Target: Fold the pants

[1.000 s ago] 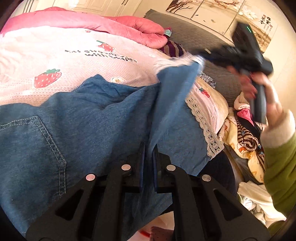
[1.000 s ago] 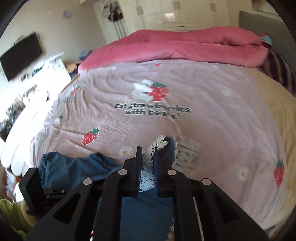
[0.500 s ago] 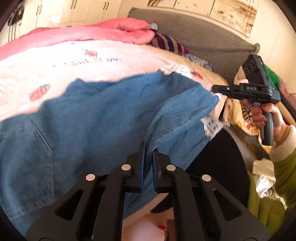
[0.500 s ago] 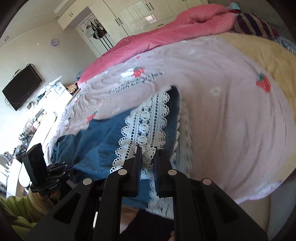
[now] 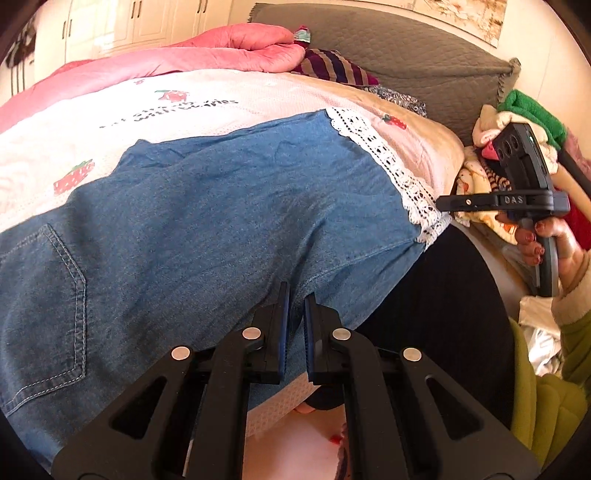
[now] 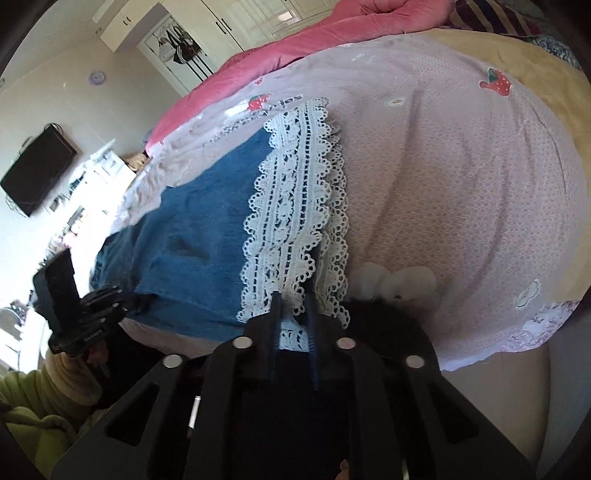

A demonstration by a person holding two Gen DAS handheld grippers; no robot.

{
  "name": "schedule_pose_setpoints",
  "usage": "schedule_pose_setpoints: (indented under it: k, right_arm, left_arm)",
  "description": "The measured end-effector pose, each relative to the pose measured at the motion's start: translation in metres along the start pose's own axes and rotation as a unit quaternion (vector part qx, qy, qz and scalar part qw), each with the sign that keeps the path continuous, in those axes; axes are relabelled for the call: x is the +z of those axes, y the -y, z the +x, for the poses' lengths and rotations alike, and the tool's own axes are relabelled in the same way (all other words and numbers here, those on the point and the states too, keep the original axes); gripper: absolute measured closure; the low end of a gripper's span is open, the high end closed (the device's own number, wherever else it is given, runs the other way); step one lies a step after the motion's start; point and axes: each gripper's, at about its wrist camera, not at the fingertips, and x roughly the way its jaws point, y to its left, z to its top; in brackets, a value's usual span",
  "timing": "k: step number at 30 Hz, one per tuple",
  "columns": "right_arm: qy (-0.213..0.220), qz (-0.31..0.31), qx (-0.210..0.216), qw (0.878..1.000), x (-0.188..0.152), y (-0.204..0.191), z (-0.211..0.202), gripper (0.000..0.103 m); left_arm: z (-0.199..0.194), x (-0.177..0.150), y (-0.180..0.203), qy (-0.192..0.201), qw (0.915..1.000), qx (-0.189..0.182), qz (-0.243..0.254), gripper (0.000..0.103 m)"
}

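1. No container is in either view; the pants (image 5: pixel 207 229) lie spread on the bed (image 5: pixel 229 96), denim over the pale strawberry-print cover, near the bed's front edge.
2. Left claw (image 5: pixel 293 299): clenched on the denim at the near hem edge, cloth pinched between the pads.
3. Right claw (image 6: pixel 293 301): its jaws have just been closing and now pinch the white lace trim (image 6: pixel 295 192) at the leg end.
4. Left wrist view only: a back pocket (image 5: pixel 40 306) at far left, the grey headboard (image 5: pixel 399 48), a heap of clothes (image 5: pixel 517 125) beside the bed, and the right hand (image 5: pixel 554 243) gripping its handle.
5. Right wrist view only: a wall-mounted television (image 6: pixel 37 170), white wardrobe doors (image 6: pixel 236 26), and the pink duvet (image 6: pixel 303 33) bunched along the far side of the bed.
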Motion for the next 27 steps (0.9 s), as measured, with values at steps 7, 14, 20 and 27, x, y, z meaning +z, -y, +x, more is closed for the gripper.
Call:
schedule_pose_setpoints:
  k: [7, 14, 20, 27]
  right_arm:
    - [-0.011, 0.008, -0.02, 1.0, -0.006, 0.011, 0.001, 0.096]
    - [-0.014, -0.006, -0.038, 0.999, -0.009, 0.006, -0.006, 0.096]
    - [-0.027, -0.002, -0.05, 0.998, -0.011, 0.008, -0.001, 0.096]
    - [-0.009, 0.001, -0.048, 0.999, -0.002, 0.0, -0.015, 0.088]
  left_arm:
    - [0.004, -0.012, 0.009, -0.014, 0.9985, 0.015, 0.05, 0.101]
    - [0.003, -0.017, 0.008, -0.02, 0.9976, 0.009, 0.066, 0.101]
    - [0.004, -0.02, 0.006, -0.029, 0.9967, -0.001, 0.075, 0.101]
    - [-0.001, -0.025, 0.01, -0.033, 0.9952, -0.021, 0.089, 0.099]
